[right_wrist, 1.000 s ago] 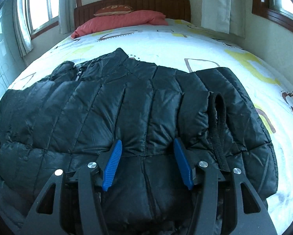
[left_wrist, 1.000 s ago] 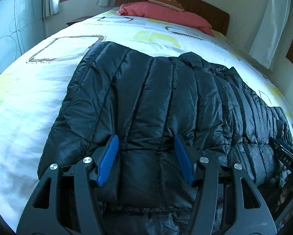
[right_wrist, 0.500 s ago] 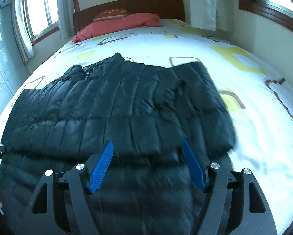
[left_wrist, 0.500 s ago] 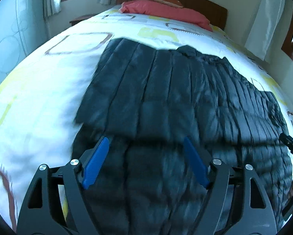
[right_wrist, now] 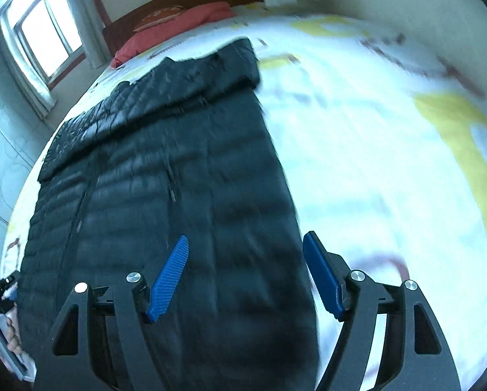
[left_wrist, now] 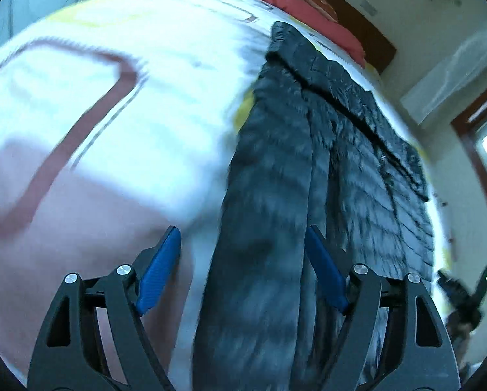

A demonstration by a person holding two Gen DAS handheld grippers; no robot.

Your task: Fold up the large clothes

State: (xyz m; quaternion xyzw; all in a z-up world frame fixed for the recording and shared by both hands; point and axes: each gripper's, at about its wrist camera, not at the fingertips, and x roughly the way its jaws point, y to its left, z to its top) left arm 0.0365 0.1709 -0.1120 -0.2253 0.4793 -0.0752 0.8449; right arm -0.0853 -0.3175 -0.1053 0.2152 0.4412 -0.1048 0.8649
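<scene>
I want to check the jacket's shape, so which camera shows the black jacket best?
The right wrist view: the jacket fills the frame with both long edges visible. The left wrist view shows it narrower and more blurred.

No text, label, brand, number or sign can be read in either view; both are smeared by motion blur. The orange patterned cushion (right_wrist: 160, 16) far ahead of the jaws carries markings, but they are too blurred to make out as lettering.
</scene>
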